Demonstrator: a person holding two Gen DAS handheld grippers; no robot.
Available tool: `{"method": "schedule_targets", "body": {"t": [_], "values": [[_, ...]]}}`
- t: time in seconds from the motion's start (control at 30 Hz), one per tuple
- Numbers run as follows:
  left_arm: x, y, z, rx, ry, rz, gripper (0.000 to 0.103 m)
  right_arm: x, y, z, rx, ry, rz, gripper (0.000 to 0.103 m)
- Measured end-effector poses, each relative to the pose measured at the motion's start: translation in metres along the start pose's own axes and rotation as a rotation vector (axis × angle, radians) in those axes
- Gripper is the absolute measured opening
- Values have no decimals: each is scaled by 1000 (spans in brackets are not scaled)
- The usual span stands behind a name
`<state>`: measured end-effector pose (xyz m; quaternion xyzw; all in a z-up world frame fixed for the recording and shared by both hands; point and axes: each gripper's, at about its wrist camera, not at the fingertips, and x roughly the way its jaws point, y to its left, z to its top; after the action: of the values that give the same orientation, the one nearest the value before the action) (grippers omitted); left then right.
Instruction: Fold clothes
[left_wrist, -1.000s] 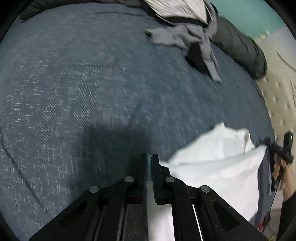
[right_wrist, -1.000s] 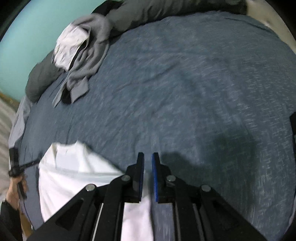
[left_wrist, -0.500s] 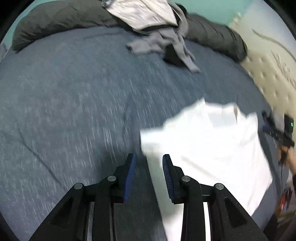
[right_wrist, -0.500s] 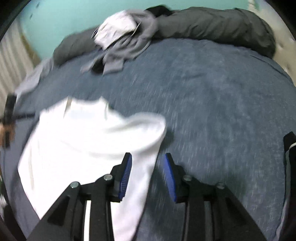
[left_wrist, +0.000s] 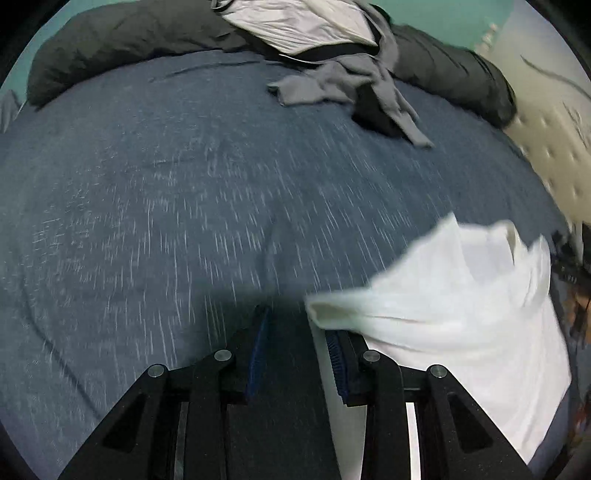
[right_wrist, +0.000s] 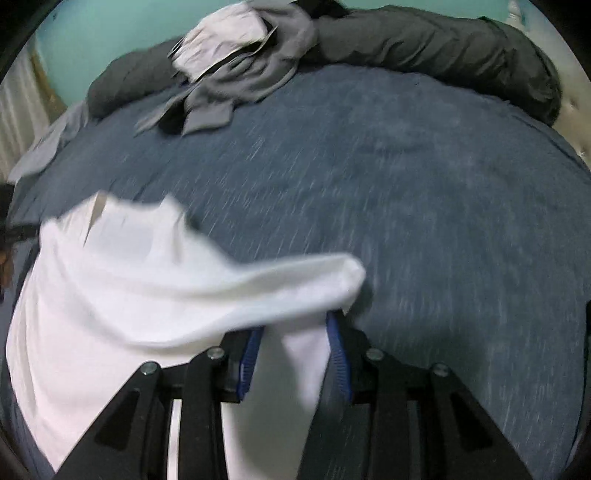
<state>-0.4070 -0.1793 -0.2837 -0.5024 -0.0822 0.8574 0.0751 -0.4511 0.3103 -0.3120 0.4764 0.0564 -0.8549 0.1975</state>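
White shirt (left_wrist: 461, 295) on blue bedspread (left_wrist: 184, 203), no legible writing

My left gripper (left_wrist: 297, 345) no longer pinches the white shirt (left_wrist: 461, 306); its jaws, shut on the cloth a second ago, now stand apart with only the shirt's edge beside the right-hand pad; my right gripper (right_wrist: 295, 349) has parted its jaws too, and white cloth lies loosely between them (not pressed, as far as the blur lets me tell); the shirt, bunched up by the bed's edge before, is now spread wider over the blue bedcover (left_wrist: 184, 192), with a rolled fold across its near side.
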Motion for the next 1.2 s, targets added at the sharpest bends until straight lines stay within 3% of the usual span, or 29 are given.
{"method": "schedule_targets", "body": {"t": [0.13,0.2,0.3,0.37,0.5,0.57,0.6,0.63,0.67,0.73,0.77,1.0,1.2], "values": [[2,15,17,-125,-45,-16,33,7,-15,19,78,-1,-71,35],[0,16,16,-123,-55,-28,34,2,-24,20,126,-29,-53,35],[1,12,11,-100,-50,-66,55,-3,-32,13,171,-38,-3,40],[4,4,8,-89,-62,-75,55,1,-32,10,185,-21,10,48],[7,6,4,-100,-64,-87,54,2,-30,3,205,-28,34,48],[8,4,6,-87,-63,-77,50,3,-28,3,207,-39,41,48],[7,3,6,-80,-59,-77,33,9,-24,6,196,-34,38,48],[6,2,5,-68,-56,-71,7,10,-21,7,176,-30,35,45],[6,0,4,-60,-57,-72,0,12,-18,7,156,-27,33,28],[6,-3,4,-44,-58,-73,0,11,-13,8,133,-37,40,8],[6,-4,4,-35,-59,-74,0,10,-11,9,129,-45,38,3],[-30,22,6,-98,-143,-49,0,-20,-24,16,152,-154,8,2],[-29,13,7,-99,-126,-104,0,-14,-18,16,146,-116,17,2]]}}
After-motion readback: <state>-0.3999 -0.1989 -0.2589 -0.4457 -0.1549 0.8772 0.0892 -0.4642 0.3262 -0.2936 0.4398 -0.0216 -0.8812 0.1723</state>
